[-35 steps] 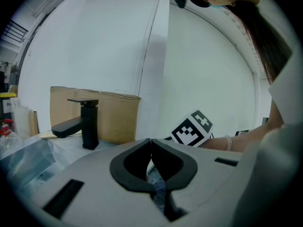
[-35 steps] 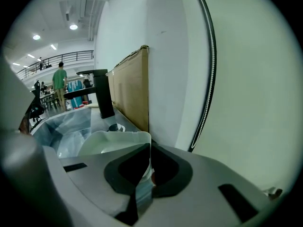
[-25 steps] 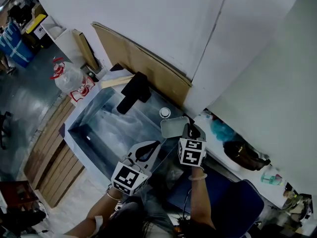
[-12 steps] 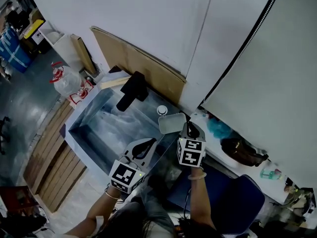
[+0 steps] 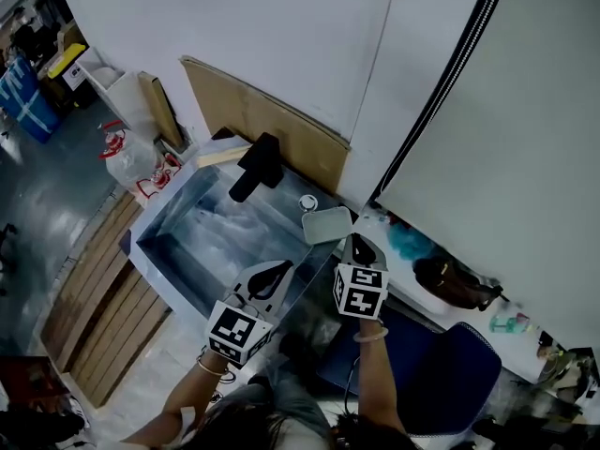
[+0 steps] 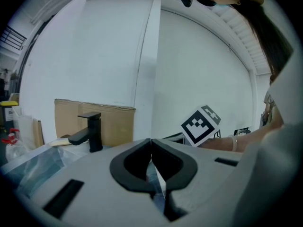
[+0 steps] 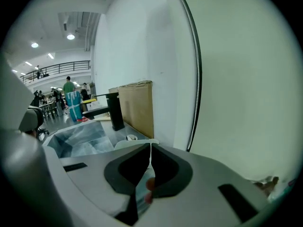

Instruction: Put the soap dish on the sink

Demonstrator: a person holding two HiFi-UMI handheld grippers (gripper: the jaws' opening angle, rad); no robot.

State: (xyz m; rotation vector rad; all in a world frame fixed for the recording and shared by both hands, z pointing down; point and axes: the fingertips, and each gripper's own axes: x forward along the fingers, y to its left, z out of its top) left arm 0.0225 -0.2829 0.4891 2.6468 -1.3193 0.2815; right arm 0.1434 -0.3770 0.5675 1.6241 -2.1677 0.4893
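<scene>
We stand before the sink [image 5: 178, 242], with the faucet [image 5: 255, 169] at its rear edge and a cardboard sheet [image 5: 272, 129] leaning on the wall behind it. The soap dish [image 5: 327, 224] is at the sink's right rear corner, just beside a small round cap [image 5: 308, 202], in the jaws of the right gripper [image 5: 352, 242]. The left gripper [image 5: 281, 272] is over the near rim, and the desk [image 5: 410, 293] runs off to the sink's right.

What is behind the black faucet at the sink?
A brown cardboard sheet stands behind the faucet, against the white wall. The faucet covers part of its lower edge, so what it rests on there cannot be seen.
</scene>
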